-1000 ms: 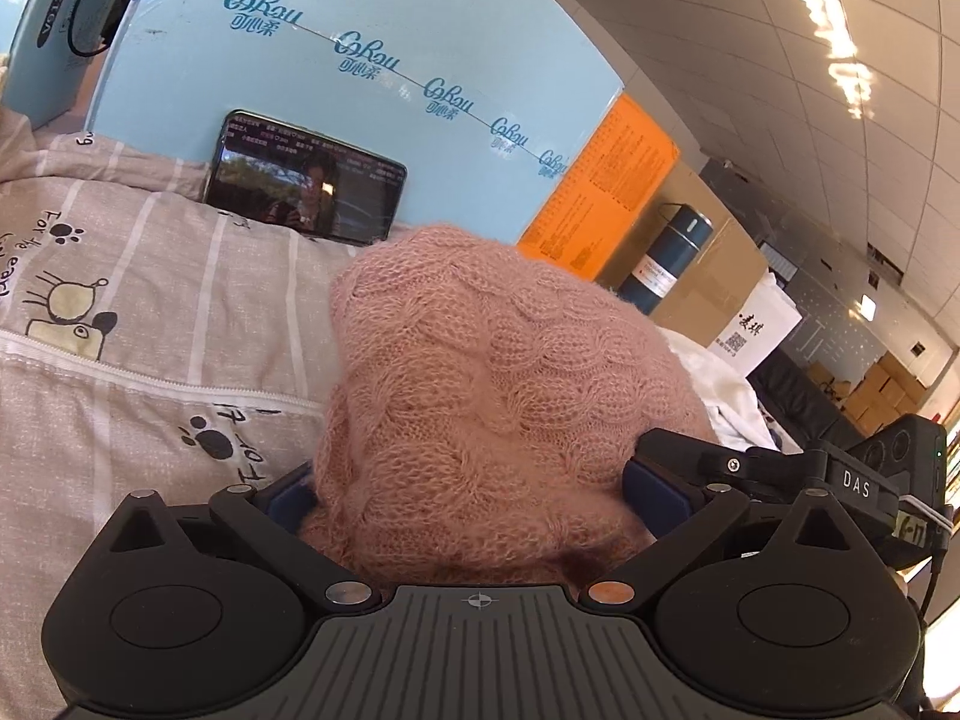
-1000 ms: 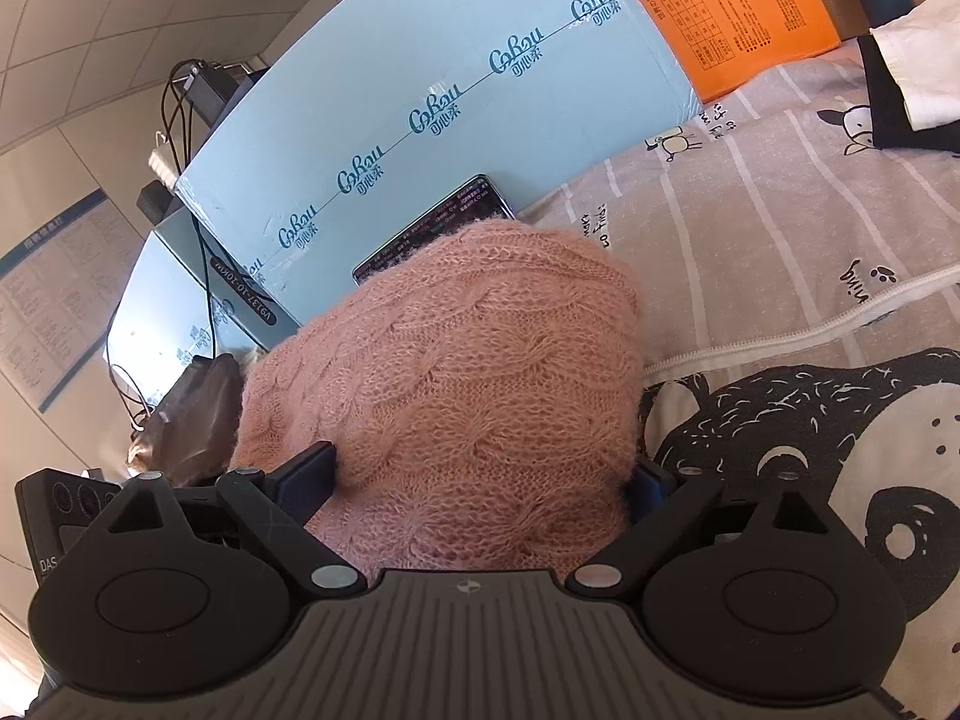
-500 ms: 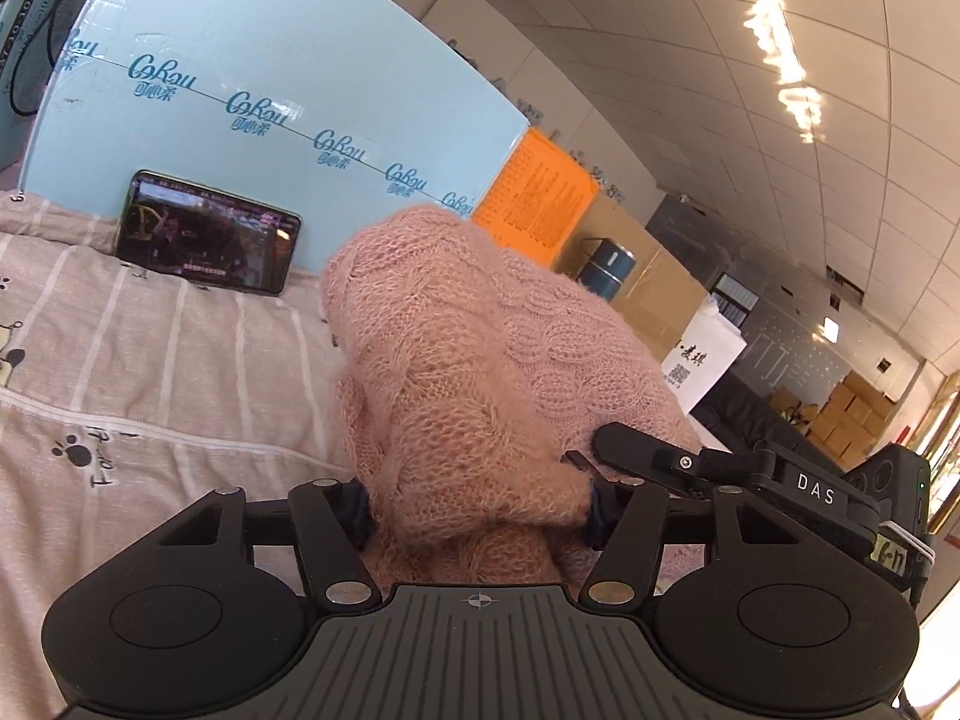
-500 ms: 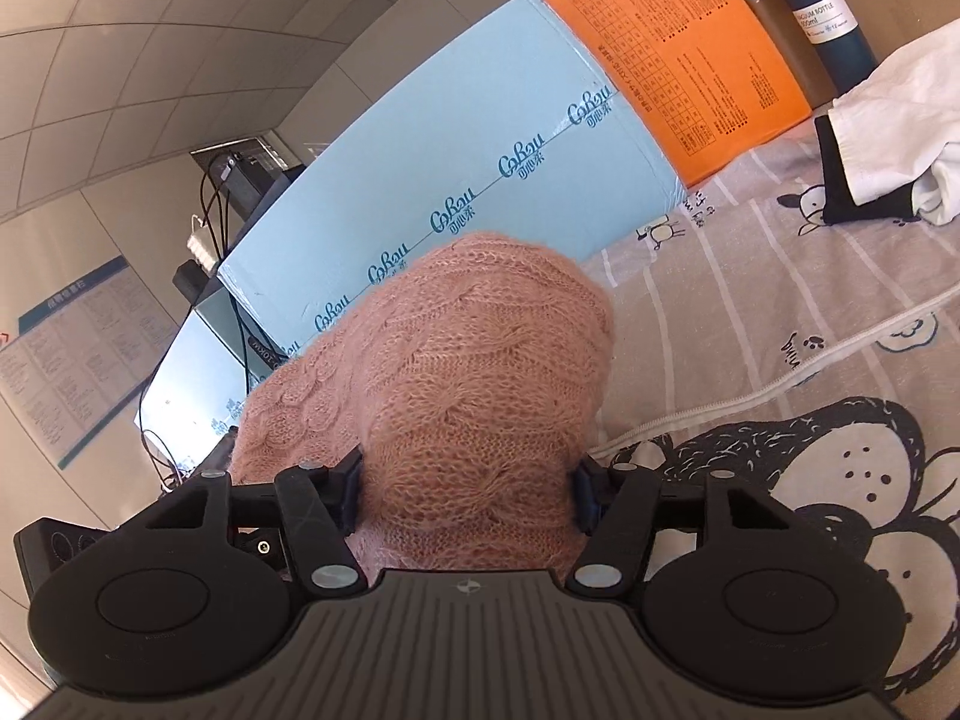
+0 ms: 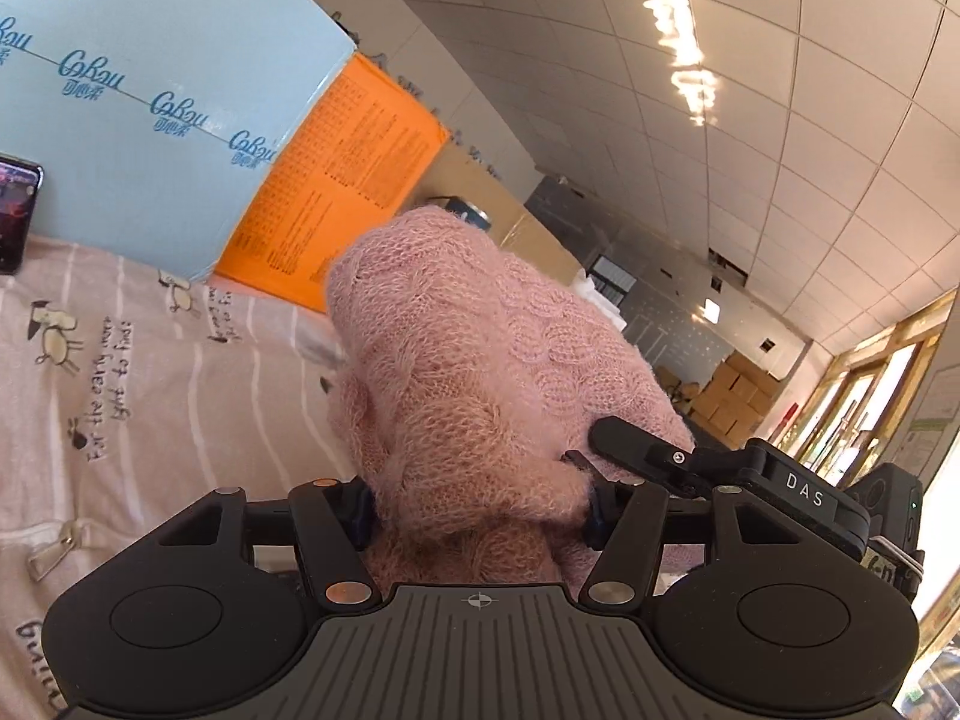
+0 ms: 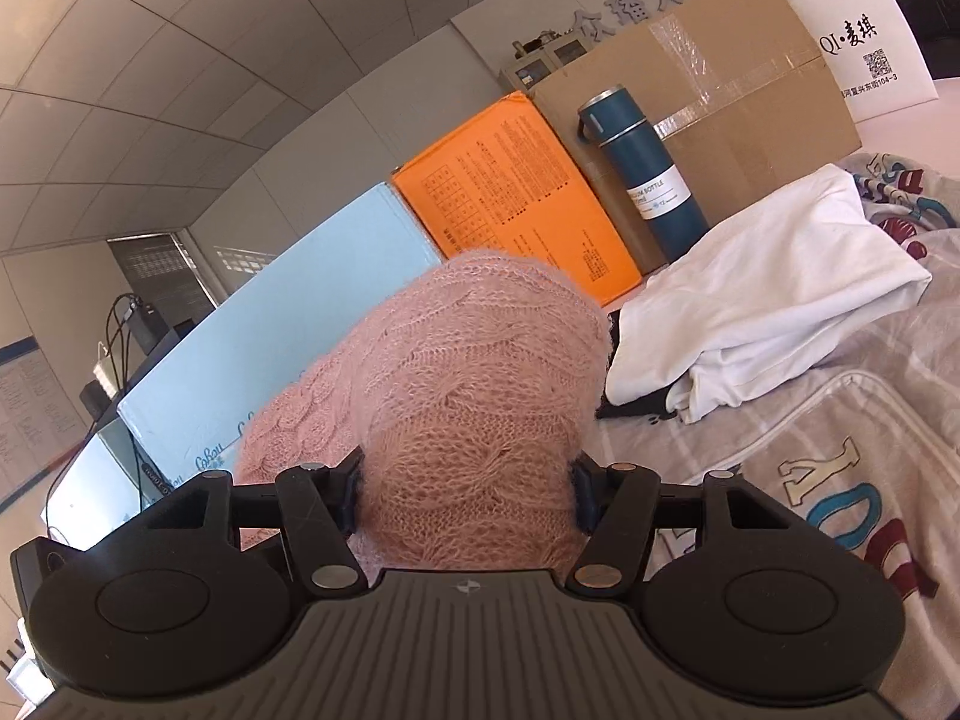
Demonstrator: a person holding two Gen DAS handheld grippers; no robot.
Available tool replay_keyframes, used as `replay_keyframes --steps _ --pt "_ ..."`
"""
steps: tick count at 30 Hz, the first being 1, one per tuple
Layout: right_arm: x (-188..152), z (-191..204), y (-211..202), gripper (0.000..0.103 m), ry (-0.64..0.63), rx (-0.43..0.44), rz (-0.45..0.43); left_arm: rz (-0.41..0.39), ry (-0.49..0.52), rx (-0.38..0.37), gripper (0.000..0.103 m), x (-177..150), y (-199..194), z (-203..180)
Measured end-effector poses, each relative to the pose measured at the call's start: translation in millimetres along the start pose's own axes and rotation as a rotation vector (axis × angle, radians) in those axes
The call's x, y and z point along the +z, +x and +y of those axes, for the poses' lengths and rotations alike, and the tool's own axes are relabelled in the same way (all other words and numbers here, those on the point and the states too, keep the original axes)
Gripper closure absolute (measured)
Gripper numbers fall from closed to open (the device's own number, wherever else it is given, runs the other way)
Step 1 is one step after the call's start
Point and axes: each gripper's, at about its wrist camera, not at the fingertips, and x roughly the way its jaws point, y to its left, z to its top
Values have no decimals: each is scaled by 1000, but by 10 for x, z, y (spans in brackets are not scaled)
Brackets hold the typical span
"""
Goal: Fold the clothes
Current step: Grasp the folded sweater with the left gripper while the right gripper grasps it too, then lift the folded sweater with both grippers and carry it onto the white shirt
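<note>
Printed bedcover (image 6: 840, 420) (striped), white garment (image 6: 768, 300)

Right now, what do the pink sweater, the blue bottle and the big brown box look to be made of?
Pink sweater: fuzzy cable-knit yarn, wool or acrylic, judging by its haloed stitches. Blue bottle: probably painted metal, with a smooth satin sheen and paper label. Brown box: matte cardboard, sealed with glossy clear tape.

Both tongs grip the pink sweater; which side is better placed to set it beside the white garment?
Right, probably: the right tongs face the white garment, while the left tongs, also clamping the pink sweater, don't show it.
</note>
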Motion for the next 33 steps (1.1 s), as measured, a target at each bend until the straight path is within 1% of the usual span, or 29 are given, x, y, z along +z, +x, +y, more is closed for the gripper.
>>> replay_keyframes --steps 3,7,9,11,13,17,18,20,21,22,27,28,29,31,33 --pt "178 -65 39 45 -23 -24 -57 -40 24 -13 46 126 287 -55" --pt "456 -55 135 45 -91 -56 -154 -99 72 -33 48 325 634 -135" --pt "607 -72 191 45 -107 -47 -201 -129 79 -43 48 417 808 -147" --pt "700 -135 260 45 -124 -41 -239 -129 88 -41 48 460 1008 -155" --pt "692 -281 350 44 -121 -94 -247 -127 98 -37 48 497 1209 -161" --pt "676 -573 531 44 -114 -200 -262 -72 146 -21 49 424 1672 -135" --pt "672 -646 576 44 -112 -226 -266 -62 134 -24 49 401 1765 -100" --pt "664 -792 666 44 -108 -279 -273 -53 79 -32 49 312 1894 2" --pt "660 -865 711 44 -106 -306 -276 -46 75 -29 49 261 1919 34" --pt "656 -923 754 44 -105 -329 -275 -39 74 -24 49 217 1939 60" --pt "610 -1000 915 43 -115 -391 -200 -21 169 64 49 201 1875 16" --pt "591 -1025 933 42 -115 -409 -183 -26 185 88 46 192 1862 8" --pt "572 -1045 959 40 -116 -432 -165 -37 212 118 41 170 1842 -9" --pt "527 -1066 1017 39 -127 -470 -137 -49 256 175 36 179 1845 -21" --pt "487 -1063 1075 36 -141 -499 -114 -65 231 192 22 198 1800 23"
